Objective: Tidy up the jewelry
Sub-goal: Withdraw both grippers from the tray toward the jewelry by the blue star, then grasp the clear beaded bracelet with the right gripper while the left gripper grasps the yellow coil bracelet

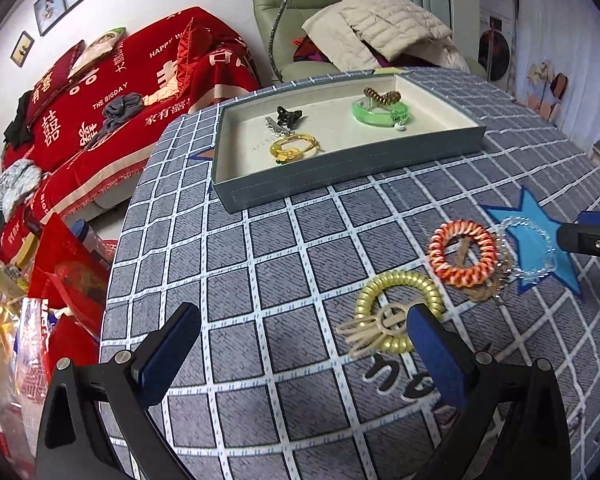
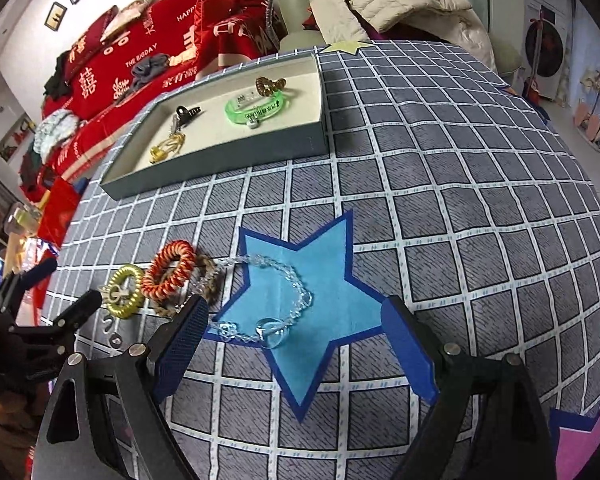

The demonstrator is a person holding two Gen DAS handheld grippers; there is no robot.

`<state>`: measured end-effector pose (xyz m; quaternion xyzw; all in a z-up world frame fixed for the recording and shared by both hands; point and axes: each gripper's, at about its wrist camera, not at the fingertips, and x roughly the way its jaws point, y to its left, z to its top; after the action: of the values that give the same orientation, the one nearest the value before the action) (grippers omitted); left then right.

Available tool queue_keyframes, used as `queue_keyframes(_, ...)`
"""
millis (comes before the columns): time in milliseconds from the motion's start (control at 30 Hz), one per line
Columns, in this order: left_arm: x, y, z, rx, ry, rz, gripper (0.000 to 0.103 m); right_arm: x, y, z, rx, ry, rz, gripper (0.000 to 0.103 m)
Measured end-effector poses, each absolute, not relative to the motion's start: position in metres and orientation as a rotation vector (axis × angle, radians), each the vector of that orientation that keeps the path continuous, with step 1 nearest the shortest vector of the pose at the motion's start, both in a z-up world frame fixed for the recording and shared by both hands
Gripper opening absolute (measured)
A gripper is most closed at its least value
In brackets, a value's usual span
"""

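My left gripper [image 1: 304, 348] is open low over the checked tablecloth. Its right finger [image 1: 436, 348] stands just in front of a yellow spiral hair tie [image 1: 396, 308] with a beige clip [image 1: 360, 332] lying on it. Beyond that lie an orange spiral tie [image 1: 462, 254] and a clear bead bracelet [image 1: 528, 248]. My right gripper [image 2: 296, 344] is open, with the bead bracelet [image 2: 272, 334] lying between and ahead of its fingers, untouched, on a blue star patch [image 2: 320, 264]. The grey tray [image 2: 220, 164] holds a green bangle [image 2: 256, 110], a black claw clip [image 2: 186, 114], a yellow bracelet [image 2: 166, 148] and a brown spiral tie [image 2: 270, 84].
A brown braided tie [image 2: 212, 280] lies between the orange tie [image 2: 172, 272] and the bracelet. The table edge [image 1: 112, 280] drops off at the left, above red bags [image 1: 68, 268] on the floor. A red-covered sofa [image 1: 140, 80] and a green armchair [image 1: 300, 8] stand behind the table.
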<state>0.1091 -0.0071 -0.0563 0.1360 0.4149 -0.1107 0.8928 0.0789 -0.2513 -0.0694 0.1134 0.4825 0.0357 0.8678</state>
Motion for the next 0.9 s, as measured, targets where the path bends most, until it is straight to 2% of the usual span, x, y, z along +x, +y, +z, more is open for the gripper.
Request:
queue_keyframes(333, 0.135, -0.013, -0.068, 0.306, 0.917, -0.246, 0.103, 0.089, -0.250, -0.075, 0.163, 1.024, 0.042, 0.089)
queue_keyframes(567, 0.138, -0.019, -0.067, 0.332, 0.932, -0.287, 0.103, 0.098, -0.239, -0.084, 0.072, 1.049, 0.062, 0.073)
queue_keyframes(767, 0.129, -0.026, -0.066, 0.356, 0.932, -0.332, 0.103, 0.100, -0.227, -0.085, -0.016, 1.032, 0.070, 0.071)
queue_keyframes(900, 0.124, -0.031, -0.063, 0.366, 0.941, -0.360, 0.103, 0.101, -0.221, -0.084, -0.032, 1.023, 0.095, 0.063)
